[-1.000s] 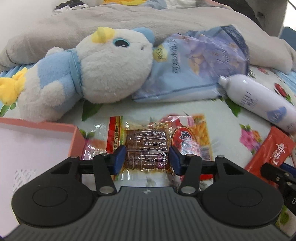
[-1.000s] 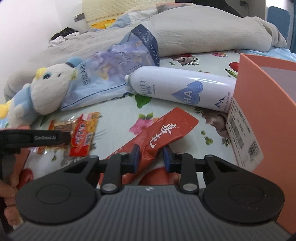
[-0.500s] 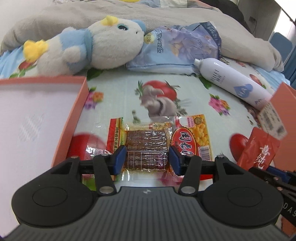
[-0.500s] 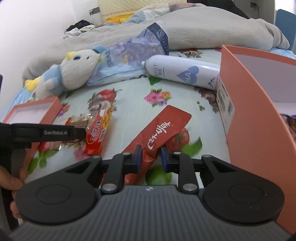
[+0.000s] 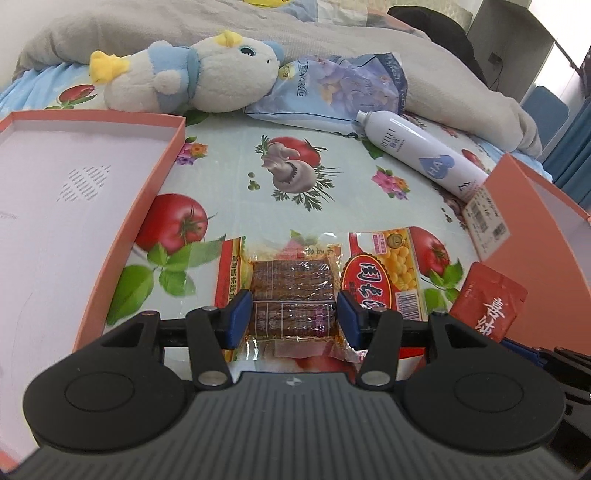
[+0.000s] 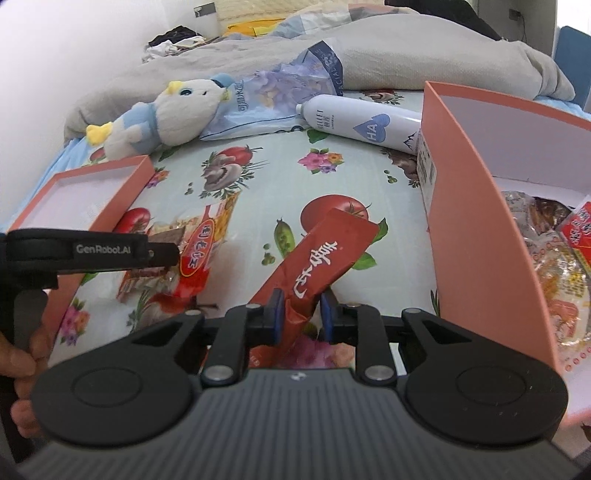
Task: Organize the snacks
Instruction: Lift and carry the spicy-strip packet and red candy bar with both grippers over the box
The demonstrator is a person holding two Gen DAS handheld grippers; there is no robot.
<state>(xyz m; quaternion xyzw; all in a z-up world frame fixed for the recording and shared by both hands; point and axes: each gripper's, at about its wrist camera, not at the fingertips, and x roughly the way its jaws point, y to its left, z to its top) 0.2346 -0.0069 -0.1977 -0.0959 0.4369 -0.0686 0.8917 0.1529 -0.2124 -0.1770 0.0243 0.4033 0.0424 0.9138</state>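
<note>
Snacks lifted off bedsheet (image 5: 229, 177): clear tofu pack (image 5: 291, 291) clamped in left gripper (image 5: 293, 319), red sachet (image 6: 317, 258) pinched tighter in just-closing right gripper (image 6: 298, 315), likely bound for box (image 6: 476, 229).

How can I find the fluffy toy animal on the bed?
Look along the grey blanket at the far side of the bed. Lying on its side just in front of it is the plush toy, beside a blue packet. It's the only soft, furry thing: white and blue, with yellow tufts.
</note>
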